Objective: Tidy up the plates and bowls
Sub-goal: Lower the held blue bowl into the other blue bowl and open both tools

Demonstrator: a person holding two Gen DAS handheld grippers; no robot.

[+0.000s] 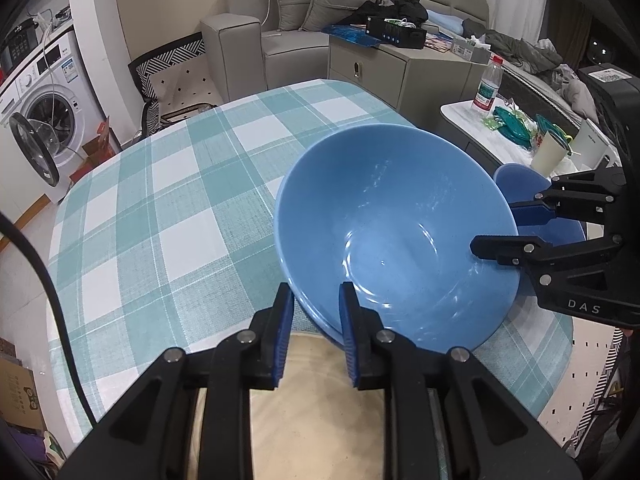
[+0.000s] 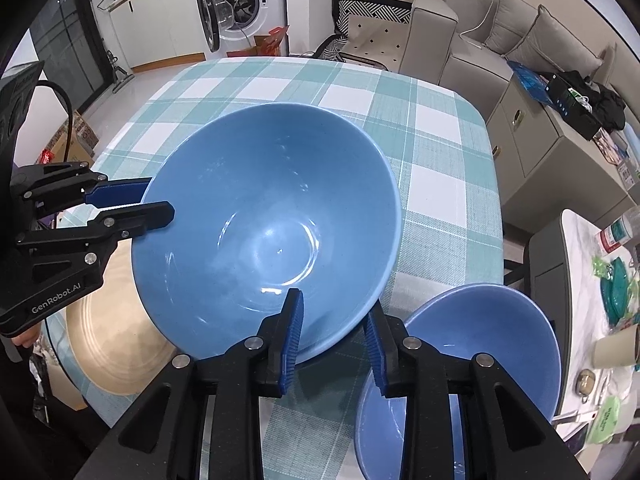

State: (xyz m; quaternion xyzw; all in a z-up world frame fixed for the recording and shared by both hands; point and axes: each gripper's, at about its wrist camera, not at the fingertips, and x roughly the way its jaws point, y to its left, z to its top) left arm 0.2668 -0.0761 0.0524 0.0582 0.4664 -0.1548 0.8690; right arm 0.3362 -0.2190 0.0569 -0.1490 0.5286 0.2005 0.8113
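Note:
A large blue bowl (image 1: 396, 236) is tilted above the checked table, held by both grippers. My left gripper (image 1: 316, 300) straddles its near rim, one finger inside and one outside; it shows from the side in the right wrist view (image 2: 154, 202). My right gripper (image 2: 334, 312) straddles the opposite rim; it also shows in the left wrist view (image 1: 496, 226). A smaller blue bowl (image 2: 480, 344) stands on the table under my right gripper, seen also in the left wrist view (image 1: 520, 180). A beige plate (image 2: 116, 344) lies below the big bowl's left side, also in the left wrist view (image 1: 316, 400).
The table (image 1: 160, 200) has a teal and white checked cloth. A side table (image 1: 520, 136) with a bottle, cup and teal items stands to the right. A sofa, a cabinet and a washing machine stand beyond the table.

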